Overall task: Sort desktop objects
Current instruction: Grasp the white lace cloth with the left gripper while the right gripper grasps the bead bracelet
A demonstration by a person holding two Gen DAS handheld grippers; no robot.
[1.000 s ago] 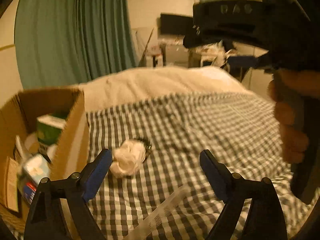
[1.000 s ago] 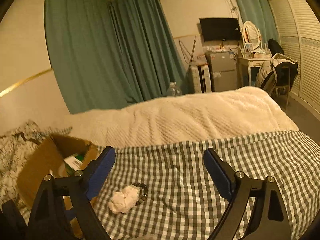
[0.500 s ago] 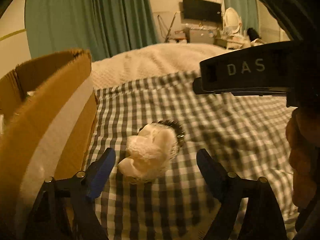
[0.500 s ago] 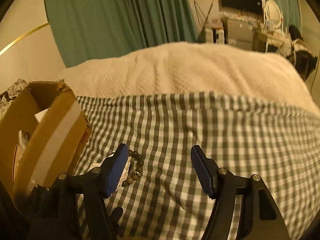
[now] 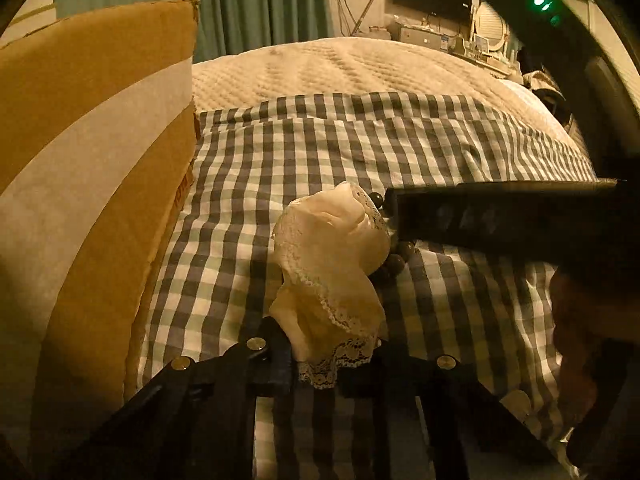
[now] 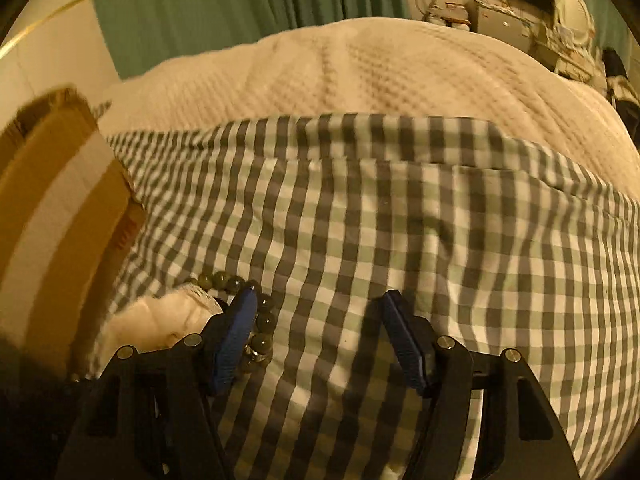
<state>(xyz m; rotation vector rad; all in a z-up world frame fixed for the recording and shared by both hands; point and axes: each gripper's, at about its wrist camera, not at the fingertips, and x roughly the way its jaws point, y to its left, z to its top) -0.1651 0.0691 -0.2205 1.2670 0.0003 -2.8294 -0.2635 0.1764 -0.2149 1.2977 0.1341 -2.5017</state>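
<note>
A crumpled cream lace cloth (image 5: 332, 264) lies on the checked bedcover, and my left gripper (image 5: 320, 364) is shut on its near end. A dark bead bracelet (image 5: 394, 260) lies against the cloth's right side. In the right wrist view the bracelet (image 6: 262, 320) curls around my right gripper's left fingertip (image 6: 240, 320), with the cloth (image 6: 160, 320) just left of it. My right gripper (image 6: 320, 312) is open, low over the bedcover, with nothing between its fingers.
An open cardboard box (image 5: 92, 168) with a white tape strip stands close on the left, also in the right wrist view (image 6: 56, 216). The checked cover (image 6: 400, 220) lies over a cream quilt (image 6: 360, 76). Green curtains and furniture are behind the bed.
My left gripper has moved forward and closed on the lace cloth. My right gripper has come down to the bedcover beside the bracelet, and its fingers have narrowed somewhat.
</note>
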